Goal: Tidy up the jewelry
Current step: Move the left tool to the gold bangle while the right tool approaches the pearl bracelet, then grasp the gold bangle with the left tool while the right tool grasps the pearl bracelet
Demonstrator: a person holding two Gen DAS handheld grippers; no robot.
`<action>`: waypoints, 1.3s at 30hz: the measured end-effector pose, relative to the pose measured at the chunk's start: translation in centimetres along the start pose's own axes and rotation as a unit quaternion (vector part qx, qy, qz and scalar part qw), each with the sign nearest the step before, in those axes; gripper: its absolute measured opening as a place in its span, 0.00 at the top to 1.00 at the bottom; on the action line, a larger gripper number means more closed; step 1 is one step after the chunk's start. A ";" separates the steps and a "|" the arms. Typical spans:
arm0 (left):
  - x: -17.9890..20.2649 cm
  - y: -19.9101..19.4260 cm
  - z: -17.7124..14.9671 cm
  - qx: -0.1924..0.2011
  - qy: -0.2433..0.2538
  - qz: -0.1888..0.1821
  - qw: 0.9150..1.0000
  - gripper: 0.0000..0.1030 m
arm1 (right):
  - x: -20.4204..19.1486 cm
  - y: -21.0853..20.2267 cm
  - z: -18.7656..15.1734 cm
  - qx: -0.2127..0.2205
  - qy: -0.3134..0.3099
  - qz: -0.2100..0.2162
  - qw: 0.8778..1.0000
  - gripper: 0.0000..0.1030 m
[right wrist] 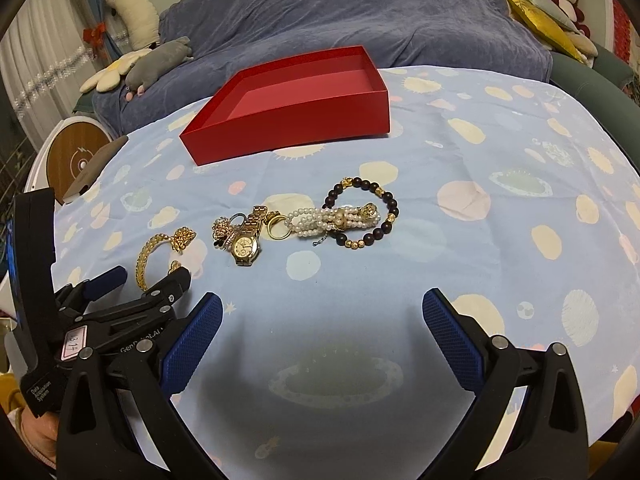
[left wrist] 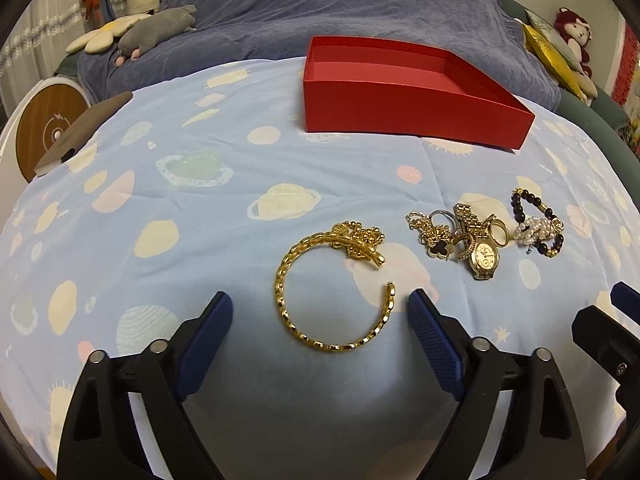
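A gold chain bangle (left wrist: pixel 280 284) with a clump of gold chain at its top lies on the planet-print cloth, between the fingers of my open left gripper (left wrist: pixel 320 300); the pads stand apart from it. To its right lies a pile: a gold watch (left wrist: pixel 484 256), a gold ring (left wrist: pixel 500 234), a pearl bracelet (left wrist: pixel 536 232) and a dark bead bracelet (left wrist: pixel 524 200). An empty red box (left wrist: pixel 400 108) sits farther back. In the right wrist view my right gripper (right wrist: pixel 322 300) stands open over bare cloth, short of the watch (right wrist: pixel 245 246) and the pearl bracelet (right wrist: pixel 320 218).
A sofa under a blue blanket (right wrist: pixel 360 12) runs behind the table, with plush toys (right wrist: pixel 160 64) at its left and a gold cushion (right wrist: pixel 540 24) at its right. A round wood-faced device (left wrist: pixel 48 128) and a grey flat object (left wrist: pixel 84 128) sit at the table's left edge.
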State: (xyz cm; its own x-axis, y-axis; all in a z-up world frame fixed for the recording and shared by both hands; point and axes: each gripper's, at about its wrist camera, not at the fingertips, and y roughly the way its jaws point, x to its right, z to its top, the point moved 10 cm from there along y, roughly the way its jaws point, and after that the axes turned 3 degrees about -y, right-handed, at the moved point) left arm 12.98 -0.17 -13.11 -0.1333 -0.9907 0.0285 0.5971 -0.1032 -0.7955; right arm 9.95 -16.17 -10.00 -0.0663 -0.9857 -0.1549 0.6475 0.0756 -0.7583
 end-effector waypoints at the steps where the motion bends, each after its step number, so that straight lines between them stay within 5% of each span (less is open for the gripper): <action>1: 0.1 0.0 0.1 0.002 0.003 -0.001 1.000 0.27 | 0.1 0.1 0.1 0.000 0.001 -0.001 1.000 0.05; 4: 0.4 -0.2 0.4 0.008 0.008 -0.007 1.000 0.48 | 0.3 0.4 0.1 -0.005 0.003 -0.003 1.000 0.05; 13: 0.8 -1.8 1.4 0.013 -0.016 -0.036 0.999 0.48 | 0.9 -0.1 1.1 0.009 -0.006 -0.009 1.000 0.05; 19: 2.0 -5.9 5.9 0.044 -0.003 -0.065 0.997 0.48 | 2.5 0.0 3.6 0.007 -0.022 -0.017 1.000 0.07; 26: 2.0 -6.4 11.6 0.080 0.008 -0.071 0.994 0.47 | -0.3 0.5 7.8 0.007 -0.169 0.052 0.984 0.14; 32: 0.8 -3.9 10.0 0.048 -0.003 -0.081 0.996 0.47 | -1.6 3.5 5.9 -0.010 -0.235 0.083 0.968 0.16; 39: 0.0 -1.9 10.1 0.028 -0.022 -0.091 0.995 0.47 | -2.0 6.1 4.4 -0.054 -0.259 0.098 0.959 0.36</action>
State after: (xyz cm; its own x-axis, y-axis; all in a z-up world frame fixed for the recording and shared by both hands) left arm 19.82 -0.92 -5.47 -0.2087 -0.9582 0.1958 0.6099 -0.2840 -0.7398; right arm 17.36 -14.36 -11.54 0.4527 -0.8916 0.0119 0.5248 0.2557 -0.8120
